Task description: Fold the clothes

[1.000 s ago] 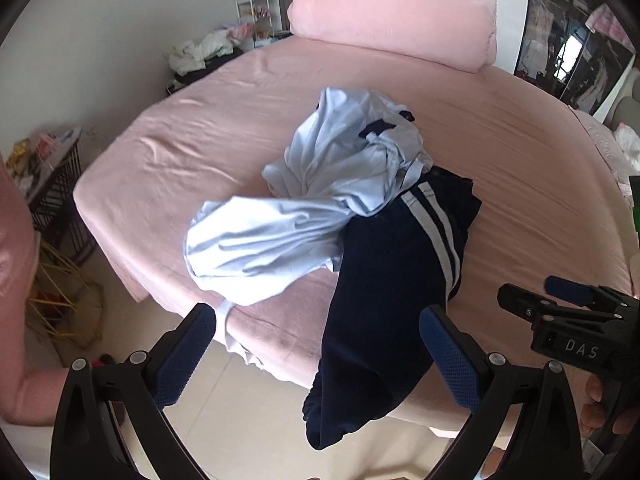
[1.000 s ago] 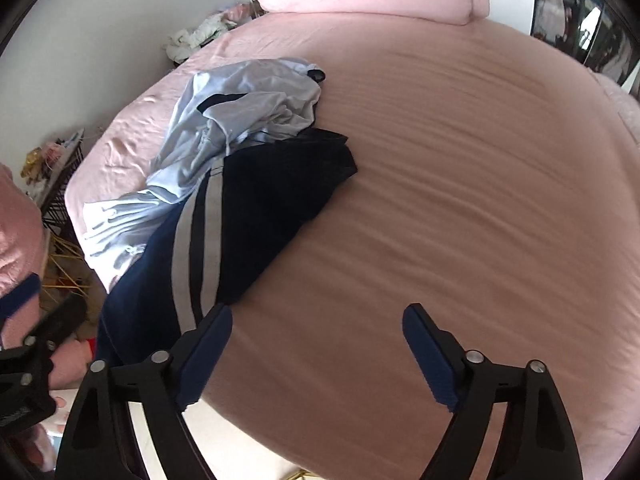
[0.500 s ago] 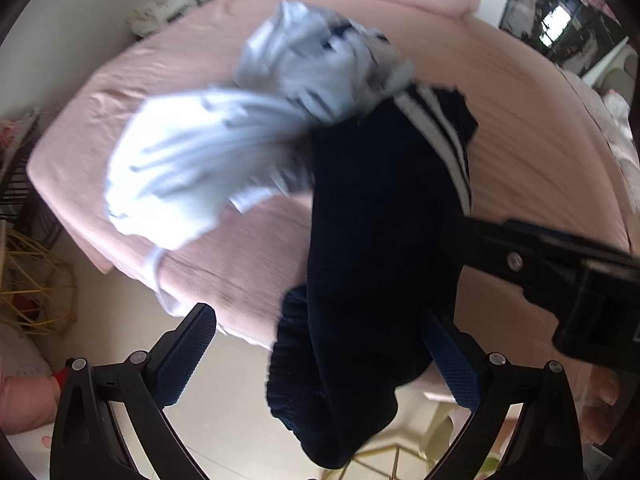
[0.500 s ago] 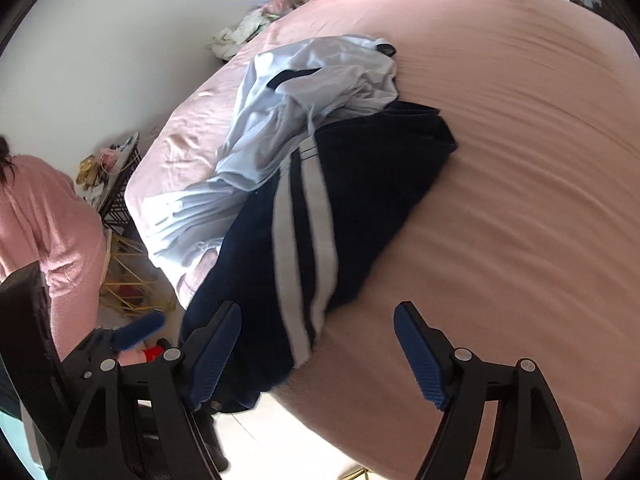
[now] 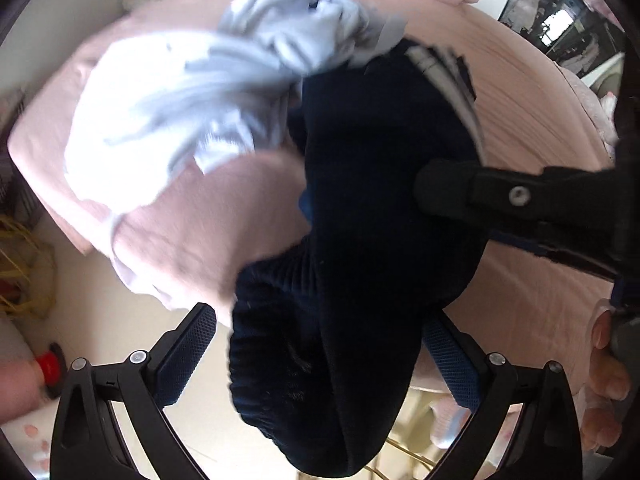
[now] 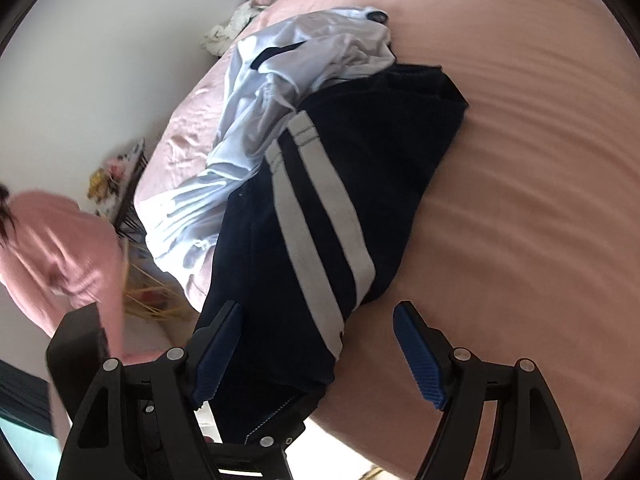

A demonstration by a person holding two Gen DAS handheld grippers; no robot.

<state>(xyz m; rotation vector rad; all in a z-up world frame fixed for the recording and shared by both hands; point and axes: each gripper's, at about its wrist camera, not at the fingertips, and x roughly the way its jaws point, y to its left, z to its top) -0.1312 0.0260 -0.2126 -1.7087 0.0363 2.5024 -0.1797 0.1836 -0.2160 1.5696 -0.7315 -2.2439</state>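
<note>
The navy trousers (image 6: 320, 216) lay on the bed (image 6: 520, 200), one end drooping over its edge, partly under a pale shirt (image 6: 280, 92). They looked soft, limp and light; the hanging ribbed end seemed the likeliest hold. The left gripper (image 5: 316, 356) stood spread around that end, gripping nothing. The right gripper (image 6: 316, 344) was spread too, over the striped side.

No words, brand names, numbers or signs can be read in either view. Both views are blurred by motion.
</note>
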